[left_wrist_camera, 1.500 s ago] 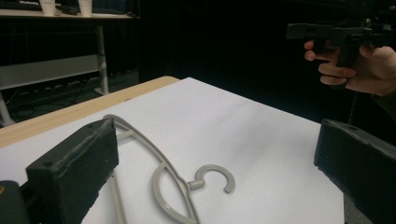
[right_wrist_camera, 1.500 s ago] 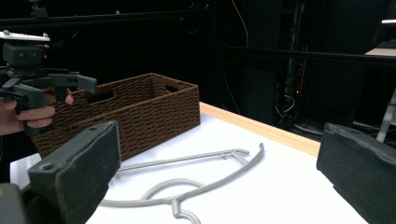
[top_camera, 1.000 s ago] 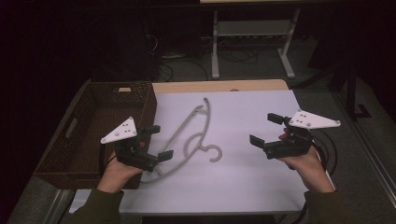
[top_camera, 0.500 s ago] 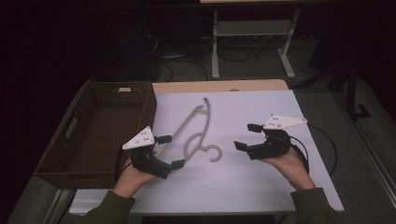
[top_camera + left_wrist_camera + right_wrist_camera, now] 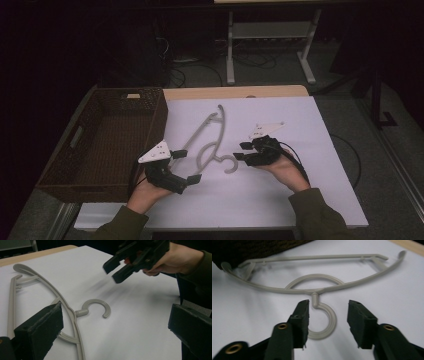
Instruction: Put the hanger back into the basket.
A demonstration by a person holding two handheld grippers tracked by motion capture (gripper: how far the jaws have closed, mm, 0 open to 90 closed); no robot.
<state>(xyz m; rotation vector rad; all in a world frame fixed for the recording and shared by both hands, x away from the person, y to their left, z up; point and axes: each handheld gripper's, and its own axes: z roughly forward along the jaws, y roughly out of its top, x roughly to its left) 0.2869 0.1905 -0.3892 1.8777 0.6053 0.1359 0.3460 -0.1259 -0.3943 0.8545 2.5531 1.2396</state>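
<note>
We see a grey plastic hanger (image 5: 210,145) lying flat on the white sheet (image 5: 310,200) that covers the table, its hook (image 5: 231,164) curling toward the person's side. A dark woven basket (image 5: 102,140) stands at the left edge of the table, and one end of the hanger lies close by its wall.

Our right gripper (image 5: 241,151) hovers just beside the hook, held in the right hand (image 5: 285,167), its jaws spread apart. In the right gripper view the hook (image 5: 324,320) lies between the two black jaws, with nothing pinched; we cannot tell whether the jaws touch the sheet.

Our left gripper (image 5: 187,166) sits at the near left of the hanger, held in the left hand (image 5: 145,192), jaws spread wide and holding nothing. In the left gripper view the hanger's arm (image 5: 62,307) runs past the left jaw, the hook (image 5: 97,307) lies ahead on the sheet, and the right gripper (image 5: 113,271) hangs above it, slightly blurred
</note>
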